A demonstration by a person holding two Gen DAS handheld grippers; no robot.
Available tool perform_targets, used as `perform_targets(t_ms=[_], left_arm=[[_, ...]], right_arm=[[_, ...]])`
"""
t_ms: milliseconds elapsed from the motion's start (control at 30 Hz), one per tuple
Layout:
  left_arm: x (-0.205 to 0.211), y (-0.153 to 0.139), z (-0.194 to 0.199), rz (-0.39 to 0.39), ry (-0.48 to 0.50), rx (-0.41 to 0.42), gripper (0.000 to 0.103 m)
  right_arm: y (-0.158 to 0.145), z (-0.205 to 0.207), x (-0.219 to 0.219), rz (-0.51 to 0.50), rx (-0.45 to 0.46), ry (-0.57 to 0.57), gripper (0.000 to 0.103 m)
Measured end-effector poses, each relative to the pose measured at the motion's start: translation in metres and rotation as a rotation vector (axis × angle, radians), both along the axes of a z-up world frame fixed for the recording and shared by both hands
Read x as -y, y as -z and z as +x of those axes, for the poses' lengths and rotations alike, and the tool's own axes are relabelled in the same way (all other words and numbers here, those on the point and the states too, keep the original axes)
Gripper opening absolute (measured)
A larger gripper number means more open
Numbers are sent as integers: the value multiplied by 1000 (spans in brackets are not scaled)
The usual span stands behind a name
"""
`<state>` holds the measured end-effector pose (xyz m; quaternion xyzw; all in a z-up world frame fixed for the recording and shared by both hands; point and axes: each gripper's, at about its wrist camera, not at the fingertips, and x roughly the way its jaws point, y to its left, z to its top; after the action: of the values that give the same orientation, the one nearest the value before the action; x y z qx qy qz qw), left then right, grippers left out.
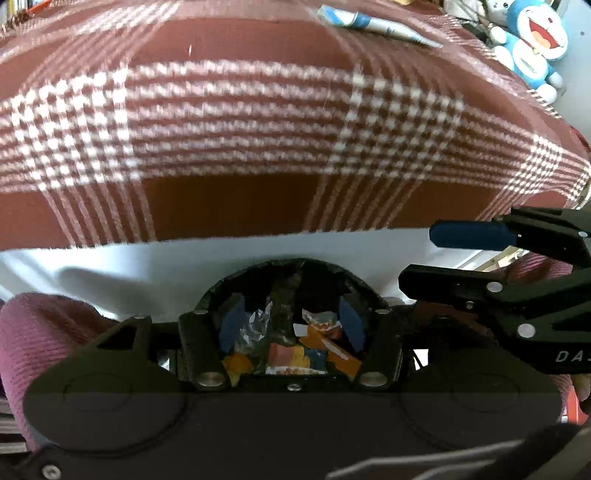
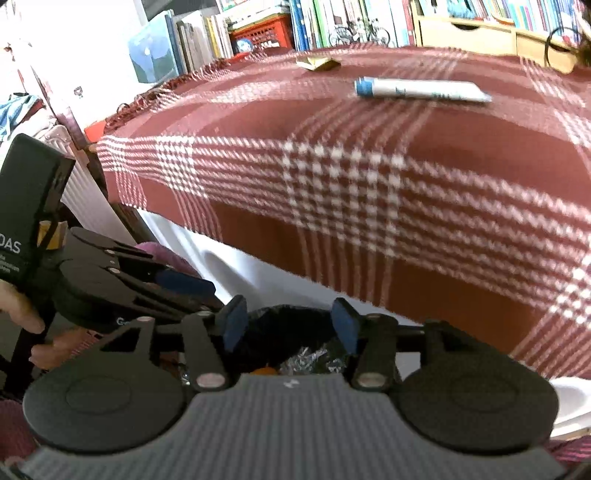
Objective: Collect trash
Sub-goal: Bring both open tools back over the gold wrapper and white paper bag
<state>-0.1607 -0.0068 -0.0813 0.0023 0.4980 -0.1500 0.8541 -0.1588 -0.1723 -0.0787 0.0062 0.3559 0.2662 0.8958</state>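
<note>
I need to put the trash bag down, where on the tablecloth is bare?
The plaid tablecloth is bare from its near edge up to the white-and-blue tube. Behind the tube lies a yellowish wrapper; the far edge is crowded by books.

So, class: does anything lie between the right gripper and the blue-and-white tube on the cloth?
Nothing visible does. From the right gripper, only bare plaid cloth stretches up to the tube; the yellow wrapper lies beyond it.
</note>
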Motion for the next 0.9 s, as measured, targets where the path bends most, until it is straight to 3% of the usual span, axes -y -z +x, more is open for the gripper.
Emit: perform_targets(t_ms=[133,300,467,533,667,800,900], left_arm=[[-5,-27,-1,-23,51,51,61],[-16,-72,1,-63,88,161,82],[-21,-106,13,-82,47,308,89],[-23,-115,25,-85,22,357,89],[-29,-127,57,-93,-74,441,95],[-33,-129,100,-84,-161,474,95],[-35,-124,134,-123,-197,470,95]], right_arm=[[-22,-6,4,7,65,-15,76],[-55,-8,10,-25,210,2,87],[-75,7,18,-111,315,108,92],[-79,18,20,-133,331,155,99],[-78,41,25,-154,348,212,103],[-72,67,20,-205,362,213,103],[-69,85,16,-235,356,205,103]])
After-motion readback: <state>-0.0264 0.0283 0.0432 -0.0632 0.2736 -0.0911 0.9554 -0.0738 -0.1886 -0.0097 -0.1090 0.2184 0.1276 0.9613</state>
